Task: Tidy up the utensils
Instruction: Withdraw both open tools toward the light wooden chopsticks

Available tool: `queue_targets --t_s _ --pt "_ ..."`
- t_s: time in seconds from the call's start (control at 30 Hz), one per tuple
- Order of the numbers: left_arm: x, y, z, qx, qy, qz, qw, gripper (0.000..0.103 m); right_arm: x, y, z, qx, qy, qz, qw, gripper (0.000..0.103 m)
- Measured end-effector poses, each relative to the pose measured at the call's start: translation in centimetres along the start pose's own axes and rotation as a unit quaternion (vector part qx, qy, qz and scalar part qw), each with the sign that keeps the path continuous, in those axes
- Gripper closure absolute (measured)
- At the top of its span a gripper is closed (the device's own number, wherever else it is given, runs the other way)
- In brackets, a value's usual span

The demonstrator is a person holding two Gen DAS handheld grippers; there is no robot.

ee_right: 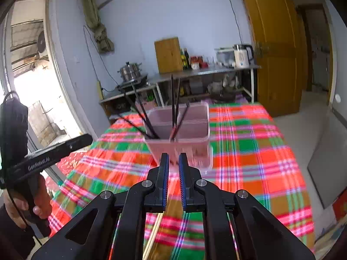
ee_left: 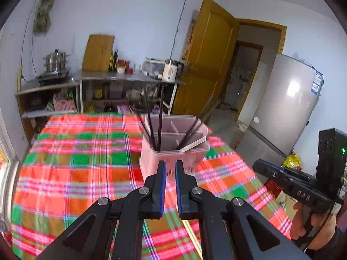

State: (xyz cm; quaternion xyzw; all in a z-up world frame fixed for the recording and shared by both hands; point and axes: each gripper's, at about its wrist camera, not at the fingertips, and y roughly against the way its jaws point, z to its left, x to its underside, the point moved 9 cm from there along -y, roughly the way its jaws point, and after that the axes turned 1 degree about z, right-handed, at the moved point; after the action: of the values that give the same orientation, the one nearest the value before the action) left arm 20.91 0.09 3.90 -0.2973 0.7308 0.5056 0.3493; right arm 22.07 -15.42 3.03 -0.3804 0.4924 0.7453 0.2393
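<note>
My left gripper (ee_left: 170, 164) hovered over the checked tablecloth (ee_left: 86, 162), its jaws nearly closed with nothing between them. My right gripper (ee_right: 174, 157) was the same, nearly closed and empty. The pink holder (ee_left: 173, 149) stood on the table just ahead, with dark chopsticks (ee_left: 159, 119) leaning inside. 1 pale pair (ee_right: 153, 236) lay on the cloth below my right gripper.

Woven plaid tablecloth (ee_left: 86, 151), translucent pink plastic holder (ee_left: 173, 149), glossy dark chopsticks (ee_left: 160, 119).
</note>
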Motion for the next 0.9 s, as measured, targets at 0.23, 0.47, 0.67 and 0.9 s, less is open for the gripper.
queue_targets --t_s 0.23,0.47,0.67,0.9 --pt "5.1 -0.9 2.3 -0.007 0.034 0.037 0.9987 0.096 5.6 -2.7 0.4 -0.010 -0.011 0.060 0.998 0.094" --pt "7.4 -1.4 3.8 -0.013 0.049 0.057 0.9970 0.096 10.0 -6.0 1.7 -0.025 -0.014 0.119 0.993 0.094" --pt "8.3 -1.9 4.9 -0.015 0.064 0.067 0.9956 0.096 12.5 -8.4 1.9 -0.023 -0.018 0.159 0.987 0.094" --pt "8.8 -2.1 6.0 -0.016 0.077 0.071 0.9944 0.096 13.9 -10.3 2.3 -0.016 -0.015 0.191 0.981 0.094"
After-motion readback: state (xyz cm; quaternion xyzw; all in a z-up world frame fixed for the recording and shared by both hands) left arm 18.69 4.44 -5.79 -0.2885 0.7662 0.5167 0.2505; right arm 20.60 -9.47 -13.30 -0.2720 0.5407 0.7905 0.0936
